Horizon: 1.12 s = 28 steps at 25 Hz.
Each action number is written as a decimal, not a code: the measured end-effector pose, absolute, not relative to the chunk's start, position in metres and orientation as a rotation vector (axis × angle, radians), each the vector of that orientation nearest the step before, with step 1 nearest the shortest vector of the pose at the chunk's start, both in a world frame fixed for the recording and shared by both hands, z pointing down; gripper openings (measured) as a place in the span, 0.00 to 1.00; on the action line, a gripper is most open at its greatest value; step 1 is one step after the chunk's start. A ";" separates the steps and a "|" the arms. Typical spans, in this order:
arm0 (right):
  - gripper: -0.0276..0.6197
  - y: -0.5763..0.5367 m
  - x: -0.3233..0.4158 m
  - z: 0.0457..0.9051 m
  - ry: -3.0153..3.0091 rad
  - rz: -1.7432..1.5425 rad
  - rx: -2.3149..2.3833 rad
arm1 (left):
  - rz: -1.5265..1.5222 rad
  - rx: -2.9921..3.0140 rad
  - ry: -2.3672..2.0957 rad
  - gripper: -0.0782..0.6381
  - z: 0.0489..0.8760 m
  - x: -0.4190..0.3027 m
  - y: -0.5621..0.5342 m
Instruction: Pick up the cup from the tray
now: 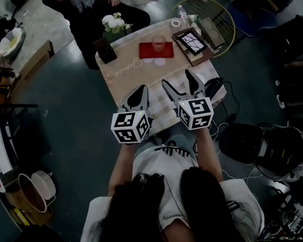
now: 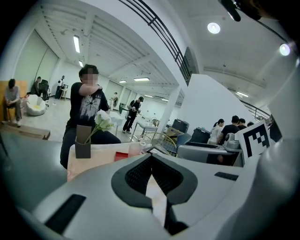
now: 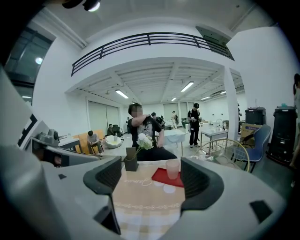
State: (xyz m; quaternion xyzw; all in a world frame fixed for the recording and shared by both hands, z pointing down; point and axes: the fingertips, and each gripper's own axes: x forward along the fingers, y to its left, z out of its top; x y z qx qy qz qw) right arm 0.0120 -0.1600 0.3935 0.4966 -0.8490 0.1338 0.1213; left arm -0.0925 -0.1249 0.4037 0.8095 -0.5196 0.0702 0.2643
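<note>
Looking down at the counter, we see the cup standing on the red tray in the upper middle of the head view. It is well apart from both our tools at the near edge. Our right gripper is released, and the cup shows far off between its jaws. Our left gripper is clenched on nothing, jaws pressed together.

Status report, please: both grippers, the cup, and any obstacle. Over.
Left gripper shut, empty; right gripper open, empty. Cup upright on red tray, far side, untouched. Nothing between; flower vase stands left of tray.
</note>
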 end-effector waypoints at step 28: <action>0.68 -0.374 -0.016 0.521 -2.401 0.407 1.198 | 0.241 1.995 -1.541 0.12 0.491 -0.098 -0.308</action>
